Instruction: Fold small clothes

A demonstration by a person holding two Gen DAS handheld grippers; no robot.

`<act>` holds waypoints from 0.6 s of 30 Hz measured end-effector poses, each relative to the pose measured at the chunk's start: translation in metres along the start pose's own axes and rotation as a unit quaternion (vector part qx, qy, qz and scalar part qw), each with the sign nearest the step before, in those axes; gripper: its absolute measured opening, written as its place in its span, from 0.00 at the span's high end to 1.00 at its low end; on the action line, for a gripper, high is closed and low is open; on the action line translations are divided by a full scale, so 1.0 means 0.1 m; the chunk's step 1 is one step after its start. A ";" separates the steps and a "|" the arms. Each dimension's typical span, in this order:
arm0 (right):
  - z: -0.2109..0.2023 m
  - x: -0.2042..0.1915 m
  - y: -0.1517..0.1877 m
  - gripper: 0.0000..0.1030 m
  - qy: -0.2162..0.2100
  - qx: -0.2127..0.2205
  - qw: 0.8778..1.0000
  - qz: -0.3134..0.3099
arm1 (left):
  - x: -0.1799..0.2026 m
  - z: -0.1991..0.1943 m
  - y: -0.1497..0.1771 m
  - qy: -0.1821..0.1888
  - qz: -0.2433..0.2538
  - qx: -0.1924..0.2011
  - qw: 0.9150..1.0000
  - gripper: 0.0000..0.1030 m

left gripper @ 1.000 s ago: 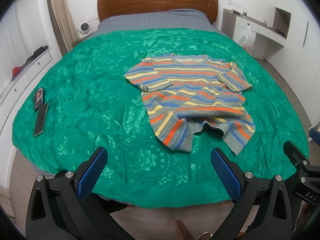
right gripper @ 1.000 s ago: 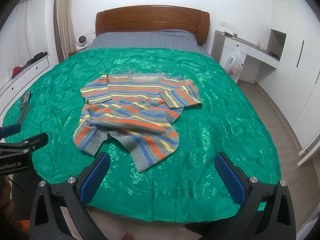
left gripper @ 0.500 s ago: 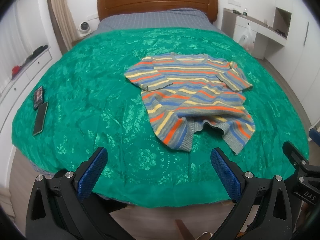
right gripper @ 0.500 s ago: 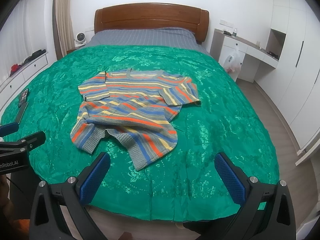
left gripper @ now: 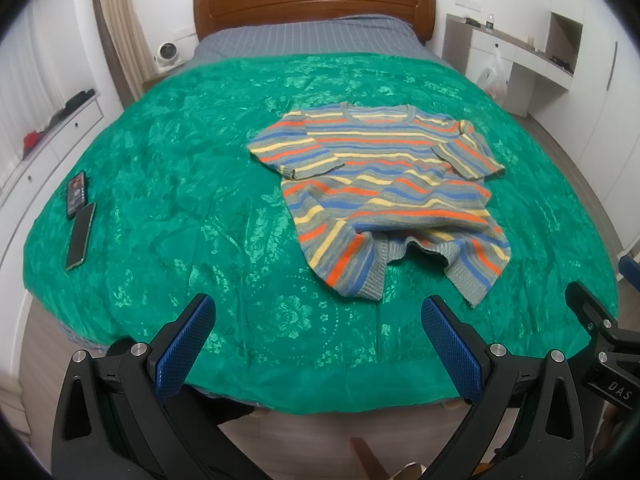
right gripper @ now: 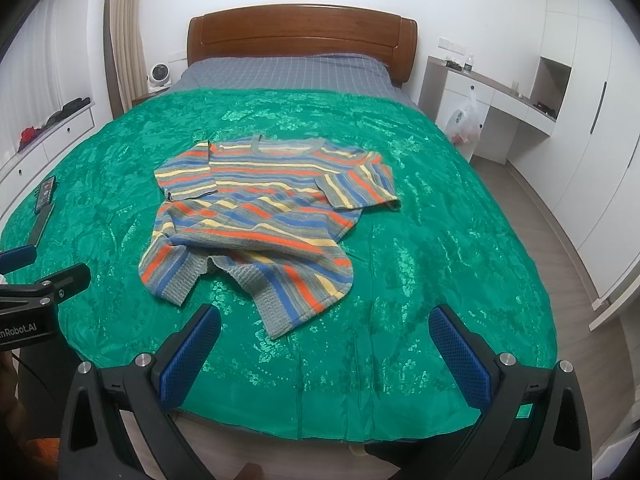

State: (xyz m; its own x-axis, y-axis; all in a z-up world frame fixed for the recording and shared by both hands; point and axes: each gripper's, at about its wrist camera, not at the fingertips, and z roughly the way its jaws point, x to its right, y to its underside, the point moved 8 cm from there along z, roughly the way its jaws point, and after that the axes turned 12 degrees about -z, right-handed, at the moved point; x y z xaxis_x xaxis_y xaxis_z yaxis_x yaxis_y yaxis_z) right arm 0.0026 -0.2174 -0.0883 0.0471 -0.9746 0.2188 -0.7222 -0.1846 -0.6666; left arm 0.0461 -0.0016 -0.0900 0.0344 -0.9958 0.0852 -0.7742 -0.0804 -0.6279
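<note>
A small striped sweater (left gripper: 384, 184) in grey, orange, blue and yellow lies on the green bedspread (left gripper: 180, 200), neck toward the headboard, both sleeves folded in, lower hem rumpled. It also shows in the right wrist view (right gripper: 260, 216). My left gripper (left gripper: 316, 344) is open and empty, above the bed's foot edge, short of the sweater's hem. My right gripper (right gripper: 324, 352) is open and empty, also at the foot edge, just below the hem. The right gripper's body shows at the right edge of the left wrist view (left gripper: 600, 344).
Two phones (left gripper: 78, 220) lie near the bedspread's left edge. A wooden headboard (left gripper: 312, 0) stands at the far end. White drawers (left gripper: 48, 140) run along the left wall, a white desk (right gripper: 492, 108) with a plastic bag (right gripper: 466, 120) on the right. Wooden floor lies right of the bed.
Both grippers have drifted slightly forward and up; the sweater sits a little lower in the right wrist view. Nothing on the bed has moved.
</note>
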 end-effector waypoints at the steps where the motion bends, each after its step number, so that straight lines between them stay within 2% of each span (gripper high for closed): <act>1: 0.00 0.00 0.01 0.00 0.000 0.000 1.000 0.000 | 0.00 0.00 0.00 0.000 0.000 0.000 1.000 0.00; 18: 0.00 -0.01 -0.01 0.00 0.000 -0.001 1.000 0.000 | 0.02 0.01 0.03 0.003 0.004 -0.001 1.000 0.00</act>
State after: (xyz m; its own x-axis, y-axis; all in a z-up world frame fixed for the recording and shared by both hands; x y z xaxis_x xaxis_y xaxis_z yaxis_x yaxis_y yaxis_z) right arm 0.0033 -0.2166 -0.0883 0.0482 -0.9746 0.2187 -0.7239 -0.1849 -0.6647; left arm 0.0444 -0.0043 -0.0930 0.0244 -0.9962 0.0835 -0.7758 -0.0716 -0.6269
